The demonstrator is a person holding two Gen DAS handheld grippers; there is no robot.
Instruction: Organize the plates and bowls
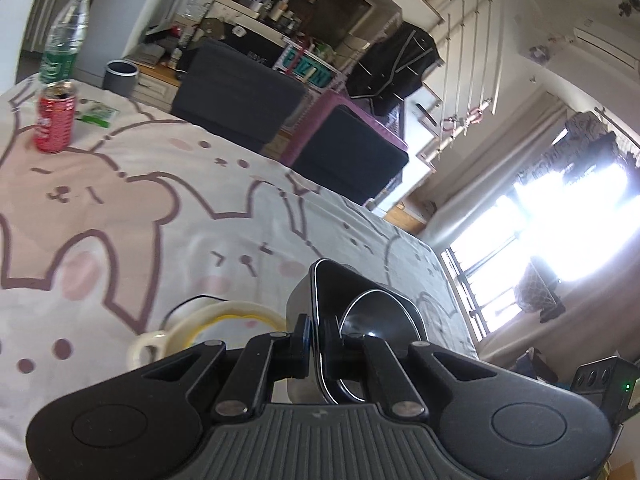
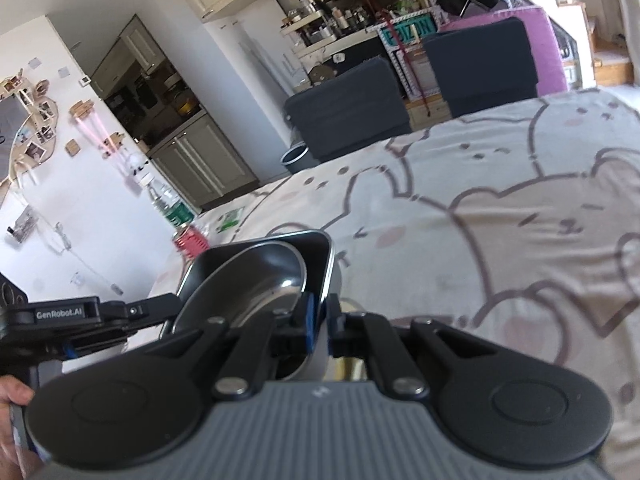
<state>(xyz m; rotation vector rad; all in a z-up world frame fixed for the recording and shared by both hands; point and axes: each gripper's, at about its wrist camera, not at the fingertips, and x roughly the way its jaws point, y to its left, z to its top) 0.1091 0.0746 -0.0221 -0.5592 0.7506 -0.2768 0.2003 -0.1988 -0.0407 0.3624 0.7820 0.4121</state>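
A dark square bowl (image 1: 360, 292) with a silver rim holds a round black plate (image 1: 378, 316) leaning inside it. My left gripper (image 1: 318, 344) is shut on the bowl's rim. In the right wrist view the same square bowl (image 2: 320, 264) and round plate (image 2: 248, 284) show, and my right gripper (image 2: 320, 326) is shut on the opposite rim. The left gripper (image 2: 132, 314) reaches in from the left there. Both hold the bowl above the tablecloth. A cream cup with a yellow inside (image 1: 208, 324) sits below the bowl at left.
A red soda can (image 1: 54, 118) and a clear water bottle (image 1: 66, 36) stand at the table's far corner, next to a green packet (image 1: 98, 114). The bear-print tablecloth (image 1: 160, 208) covers the table. Dark chairs (image 1: 240, 92) stand beyond its far edge.
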